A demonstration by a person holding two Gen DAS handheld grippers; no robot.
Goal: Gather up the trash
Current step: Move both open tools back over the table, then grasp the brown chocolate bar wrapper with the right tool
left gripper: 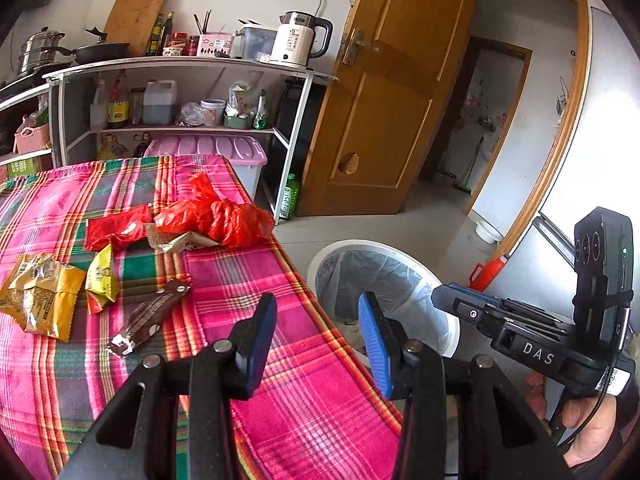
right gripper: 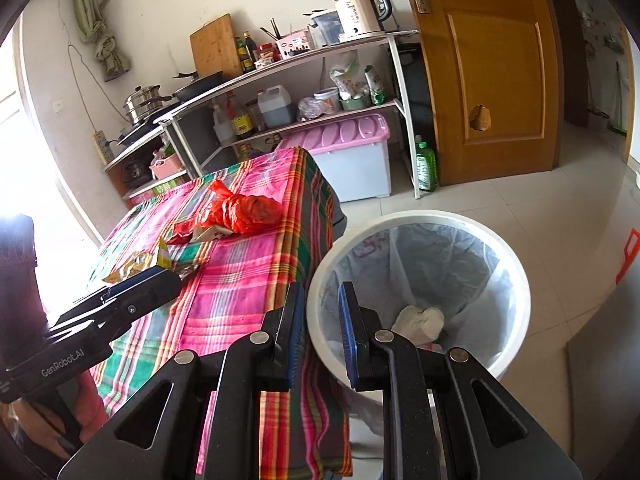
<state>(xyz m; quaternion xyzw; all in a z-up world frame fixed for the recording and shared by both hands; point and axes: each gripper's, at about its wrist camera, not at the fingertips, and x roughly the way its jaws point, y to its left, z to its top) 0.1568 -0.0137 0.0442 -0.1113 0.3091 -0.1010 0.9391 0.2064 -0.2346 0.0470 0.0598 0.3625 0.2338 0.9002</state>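
Observation:
Several wrappers lie on the plaid-covered table (left gripper: pixel 280 380): a red plastic bag (left gripper: pixel 224 216), a red wrapper (left gripper: pixel 116 232), yellow snack bags (left gripper: pixel 40 296), a brown wrapper (left gripper: pixel 152 316). My left gripper (left gripper: pixel 318 308) hangs open and empty over the table's right edge. The white bin (right gripper: pixel 516 280) with a clear liner stands on the floor beside the table and holds crumpled paper (right gripper: pixel 418 320). My right gripper (right gripper: pixel 320 292) is above the bin's near rim, its jaws almost together with nothing between them. A hand holds it at the right of the left wrist view.
Behind the table stands a white shelf rack (left gripper: pixel 296 120) with a kettle (left gripper: pixel 296 40), bottles and pots. A pink-lidded storage box (right gripper: pixel 352 148) sits under it. A wooden door (left gripper: pixel 400 92) is open, with a green bottle (right gripper: pixel 426 166) on the tiled floor.

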